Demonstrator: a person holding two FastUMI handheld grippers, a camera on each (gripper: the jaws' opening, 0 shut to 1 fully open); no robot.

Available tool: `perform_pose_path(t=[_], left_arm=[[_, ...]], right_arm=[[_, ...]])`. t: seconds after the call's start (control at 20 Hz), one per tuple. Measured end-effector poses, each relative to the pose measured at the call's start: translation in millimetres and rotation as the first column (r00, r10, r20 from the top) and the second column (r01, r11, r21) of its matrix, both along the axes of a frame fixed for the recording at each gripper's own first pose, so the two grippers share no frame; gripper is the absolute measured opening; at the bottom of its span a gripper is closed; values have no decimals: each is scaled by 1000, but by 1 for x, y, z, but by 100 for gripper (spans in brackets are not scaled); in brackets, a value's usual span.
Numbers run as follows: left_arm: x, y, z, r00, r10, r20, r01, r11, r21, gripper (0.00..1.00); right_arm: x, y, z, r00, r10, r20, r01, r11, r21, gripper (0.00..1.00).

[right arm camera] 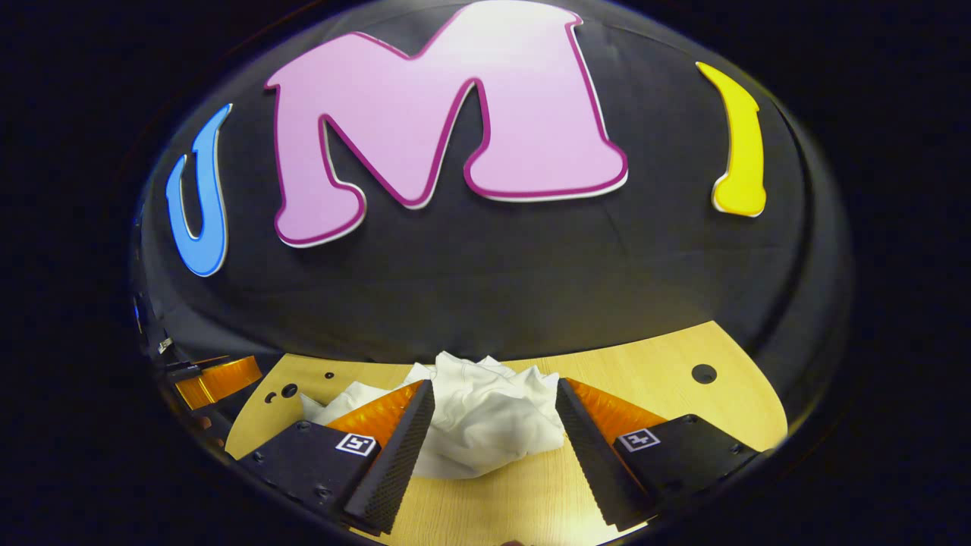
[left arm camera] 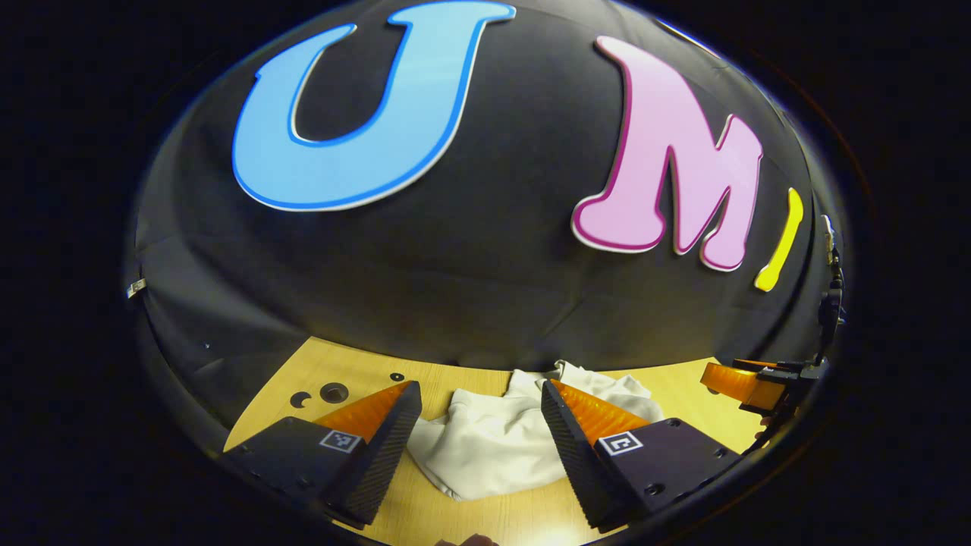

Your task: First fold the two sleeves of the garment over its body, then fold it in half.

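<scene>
In the left gripper view, the left gripper (left arm camera: 481,425) hung above the table with its 2 fingers (left arm camera: 387,447) spread wide apart, released and grasping nothing. Between and beyond those fingers lay the white garment (left arm camera: 493,444), crumpled in a heap on the wooden table (left arm camera: 485,516). At the far right of that view the other gripper (left arm camera: 747,387) showed at the table's edge, well apart from the cloth.

In the right gripper view, the right gripper (right arm camera: 493,432) was likewise released, its 2 fingers (right arm camera: 394,455) set wide with only air between them, held over the near part of the table. The garment (right arm camera: 474,417) sat just beyond the fingertips, bunched and wrinkled, no sleeve or hem plainly readable. The heap ran loosely left to right across the table, a flatter flap trailing toward the left, while its bulk rose in folds toward the far side; which end was neck or hem could not be told. The left gripper (right arm camera: 220,379) appeared at the far left edge.

The table (right arm camera: 667,379) was pale wood with a few small round holes (right arm camera: 704,373) near its far corners. Behind it hung the booth's black cloth wall (right arm camera: 531,265), draping down to the table's far edge.
</scene>
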State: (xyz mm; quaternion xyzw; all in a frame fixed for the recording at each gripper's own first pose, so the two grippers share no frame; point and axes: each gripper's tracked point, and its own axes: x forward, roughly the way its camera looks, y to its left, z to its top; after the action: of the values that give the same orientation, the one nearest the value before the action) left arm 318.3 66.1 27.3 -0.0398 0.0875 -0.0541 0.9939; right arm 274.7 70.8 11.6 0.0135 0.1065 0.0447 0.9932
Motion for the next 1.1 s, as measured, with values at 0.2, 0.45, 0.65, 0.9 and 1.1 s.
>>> perform_pose_path(t=[0.2,0.45,0.65,0.9,1.1], left_arm=[[-70,22,14,998,0,67,-6,997,83,97],[-162,34,-1,996,-27,82,15,990,140,97],[-233,33,-11,994,-43,103,32,994,108,98],[-300,38,-8,990,-40,138,31,997,73,97],[-326,45,11,971,-17,237,-1,997,78,98]], right_arm=[[-56,-12,34,995,-21,94,25,999,-35,98],[-131,-15,58,988,-5,152,15,998,-63,98],[-190,-15,59,982,5,187,10,997,-83,98],[-248,-13,45,984,-9,177,16,999,-38,98],[-278,-17,29,986,-24,163,24,1000,1,98]])
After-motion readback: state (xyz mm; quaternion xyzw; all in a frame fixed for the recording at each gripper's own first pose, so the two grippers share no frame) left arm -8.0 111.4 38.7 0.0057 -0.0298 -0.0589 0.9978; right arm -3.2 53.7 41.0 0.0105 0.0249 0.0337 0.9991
